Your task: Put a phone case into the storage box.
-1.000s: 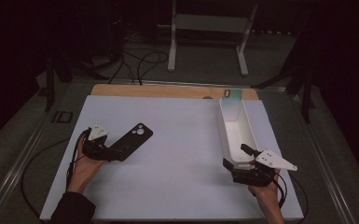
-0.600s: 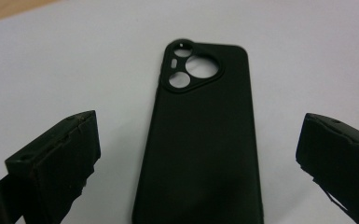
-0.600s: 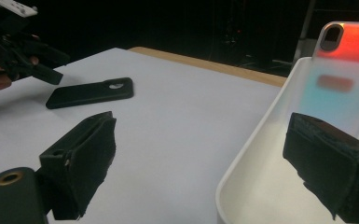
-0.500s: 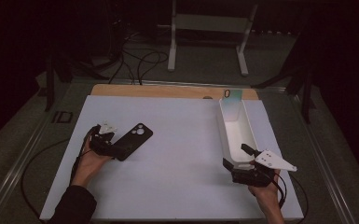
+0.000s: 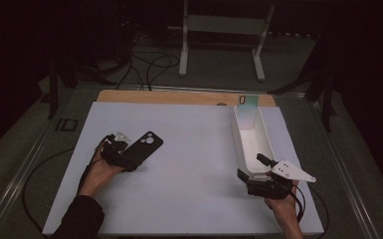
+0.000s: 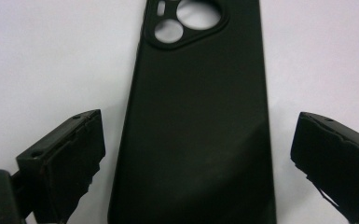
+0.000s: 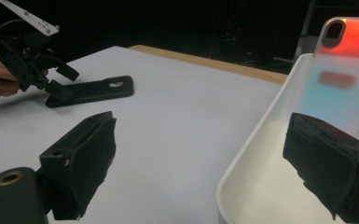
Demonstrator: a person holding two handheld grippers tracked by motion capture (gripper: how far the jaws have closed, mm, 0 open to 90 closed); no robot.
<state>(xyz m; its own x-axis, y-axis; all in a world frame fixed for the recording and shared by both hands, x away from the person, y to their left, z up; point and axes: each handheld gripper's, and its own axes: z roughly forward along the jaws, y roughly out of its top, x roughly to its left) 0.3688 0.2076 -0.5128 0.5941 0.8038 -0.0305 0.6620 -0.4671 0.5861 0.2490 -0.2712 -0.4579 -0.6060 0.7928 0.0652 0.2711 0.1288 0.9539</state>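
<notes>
Since a second ago the left claw (image 5: 121, 158) has slid closer along the black phone case (image 5: 143, 147), its jaws now apart on either side of the case's near end. The case lies flat on the white surface (image 5: 189, 164), toward its left edge, camera cutout pointing away. The left hand (image 5: 99, 169) reaches forward, low. The right claw (image 5: 258, 175) has not moved, jaws apart at the near end of the white tray (image 5: 245, 144) by the right edge.

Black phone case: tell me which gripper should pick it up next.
Left. The left gripper has its fingers open on either side of the black phone case. The right gripper sits across the table at the white tray.
</notes>
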